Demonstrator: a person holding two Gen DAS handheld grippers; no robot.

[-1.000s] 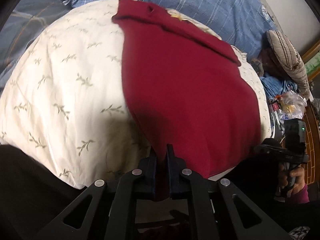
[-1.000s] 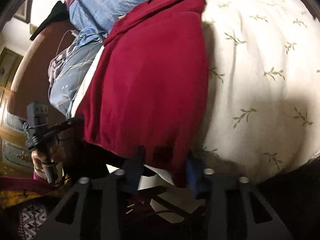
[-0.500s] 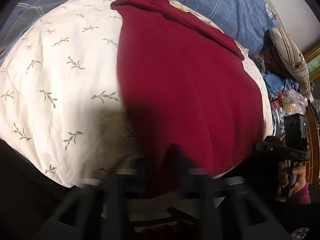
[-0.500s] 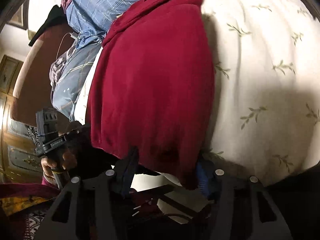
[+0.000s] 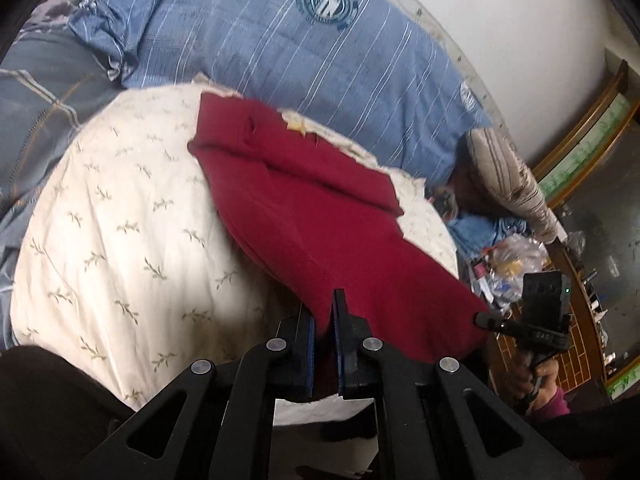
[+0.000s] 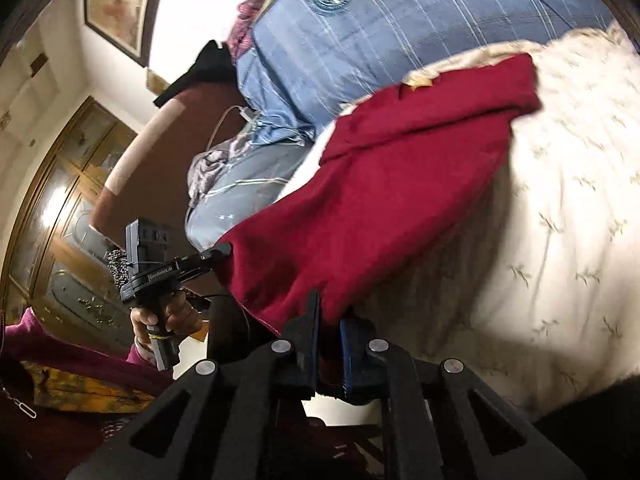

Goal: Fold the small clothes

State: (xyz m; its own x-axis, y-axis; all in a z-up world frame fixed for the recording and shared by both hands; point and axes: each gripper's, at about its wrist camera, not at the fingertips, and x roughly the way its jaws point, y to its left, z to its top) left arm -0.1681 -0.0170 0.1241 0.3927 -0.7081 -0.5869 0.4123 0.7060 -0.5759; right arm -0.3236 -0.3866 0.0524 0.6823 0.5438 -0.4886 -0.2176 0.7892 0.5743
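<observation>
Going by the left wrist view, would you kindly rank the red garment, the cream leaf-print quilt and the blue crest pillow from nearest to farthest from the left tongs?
1. Red garment: its near hem is clamped in the left tongs.
2. Cream leaf-print quilt: spread under the garment, mostly to the left.
3. Blue crest pillow: farthest, along the wall at the top.

This is looking like a bedroom in a home. A big soft white blanket with little leaf shapes is lying across the middle of both views, and a blue striped pillow is sitting behind it near the top, next to a plain white wall. In the right wrist view, a framed picture is hanging in the upper left, and a shiny wooden cupboard with glass doors is standing along the left side.
</observation>
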